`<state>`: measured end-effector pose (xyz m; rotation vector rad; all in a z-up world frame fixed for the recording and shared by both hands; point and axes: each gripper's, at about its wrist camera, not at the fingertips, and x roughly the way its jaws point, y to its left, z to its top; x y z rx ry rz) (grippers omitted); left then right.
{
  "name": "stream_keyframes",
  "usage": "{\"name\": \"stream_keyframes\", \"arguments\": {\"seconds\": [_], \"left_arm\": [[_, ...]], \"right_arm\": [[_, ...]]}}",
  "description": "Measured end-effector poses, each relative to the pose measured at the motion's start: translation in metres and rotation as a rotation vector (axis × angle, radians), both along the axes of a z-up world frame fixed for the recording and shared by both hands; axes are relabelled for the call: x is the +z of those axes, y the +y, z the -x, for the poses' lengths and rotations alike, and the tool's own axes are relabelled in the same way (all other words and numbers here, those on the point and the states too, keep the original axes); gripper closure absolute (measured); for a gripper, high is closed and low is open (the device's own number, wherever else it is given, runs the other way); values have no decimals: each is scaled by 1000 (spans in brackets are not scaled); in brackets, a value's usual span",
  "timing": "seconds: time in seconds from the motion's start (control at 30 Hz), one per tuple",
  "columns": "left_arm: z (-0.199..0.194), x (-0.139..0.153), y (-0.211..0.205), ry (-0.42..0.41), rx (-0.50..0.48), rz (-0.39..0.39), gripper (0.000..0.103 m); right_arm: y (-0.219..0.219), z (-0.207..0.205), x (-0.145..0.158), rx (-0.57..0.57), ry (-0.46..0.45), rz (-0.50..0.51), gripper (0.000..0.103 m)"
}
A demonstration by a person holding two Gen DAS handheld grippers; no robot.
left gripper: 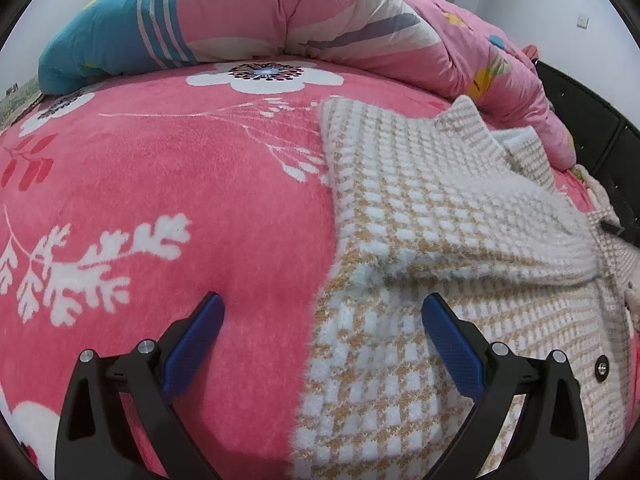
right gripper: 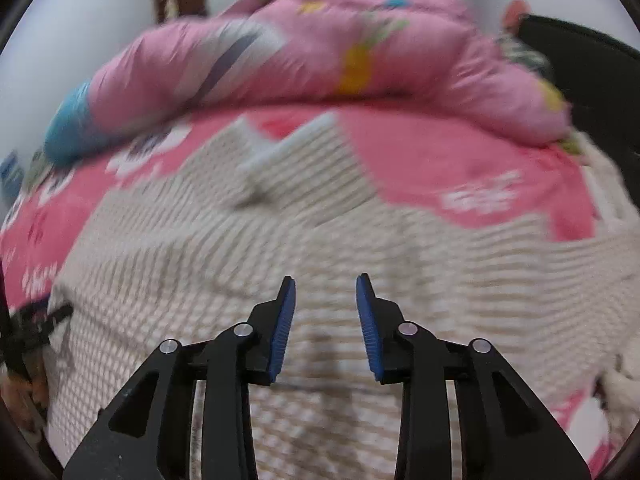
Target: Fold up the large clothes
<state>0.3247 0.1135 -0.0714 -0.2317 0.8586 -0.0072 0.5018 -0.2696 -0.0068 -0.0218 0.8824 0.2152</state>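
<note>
A cream and tan checked knit garment lies on a pink flowered bed blanket, with one sleeve folded across its body. My left gripper is open and empty, low over the garment's left edge, one finger over the blanket and one over the knit. In the blurred right wrist view the same garment spreads below my right gripper, which is open and empty above it. A dark button shows on the garment's right side.
A rolled pink quilt with a teal end lies across the far side of the bed; it also shows in the right wrist view. A black headboard or furniture edge stands at the right. White walls are behind.
</note>
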Motion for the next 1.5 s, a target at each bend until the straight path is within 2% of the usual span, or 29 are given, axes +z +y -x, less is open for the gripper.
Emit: {"name": "stream_keyframes", "arguments": {"seconds": [0.07, 0.13, 0.3, 0.43, 0.53, 0.6, 0.67, 0.7, 0.77, 0.93, 1.03, 1.13, 1.33, 1.4, 1.5], "left_arm": [[5, 5, 10, -25, -3, 60, 6], [11, 14, 19, -40, 5, 90, 6], [12, 58, 19, -119, -51, -40, 6], [-13, 79, 8, -139, -77, -48, 6], [-35, 68, -18, -75, -123, -73, 6], [-47, 48, -37, -8, -139, -121, 6], [-61, 14, -51, 105, -135, -150, 6], [-61, 2, -54, 112, -128, -177, 6], [-52, -2, -57, 51, -126, -215, 5], [-44, -3, -51, 39, -118, -203, 5], [-44, -3, -49, 30, -114, -201, 5], [-42, -2, -51, 15, -108, -202, 5], [-40, -2, -51, 9, -106, -201, 5], [-37, -2, -51, 4, -104, -201, 5], [-36, -2, -51, -1, -101, -198, 5]], "right_arm": [[3, -7, -32, 6, 92, 51, 70], [-7, 0, -32, 12, 81, 25, 70], [-6, 1, -10, -9, 116, 90, 70], [21, -4, 20, 54, 18, 83, 70], [44, -20, 22, 100, 1, 23, 66], [51, -30, 4, 94, 30, 40, 58], [50, -36, -25, 92, 75, 50, 52], [46, -33, -32, 101, 49, 16, 52], [36, -29, -30, 111, 43, -21, 52], [19, -19, -16, 113, 57, -76, 52], [-16, 6, 5, 65, 30, -146, 35], [-72, 29, 26, -8, 5, -220, 34], [-237, 61, 50, -374, -2, -294, 32], [-305, 75, 60, -519, -34, -377, 32], [-378, 91, 67, -665, -77, -475, 34]]}}
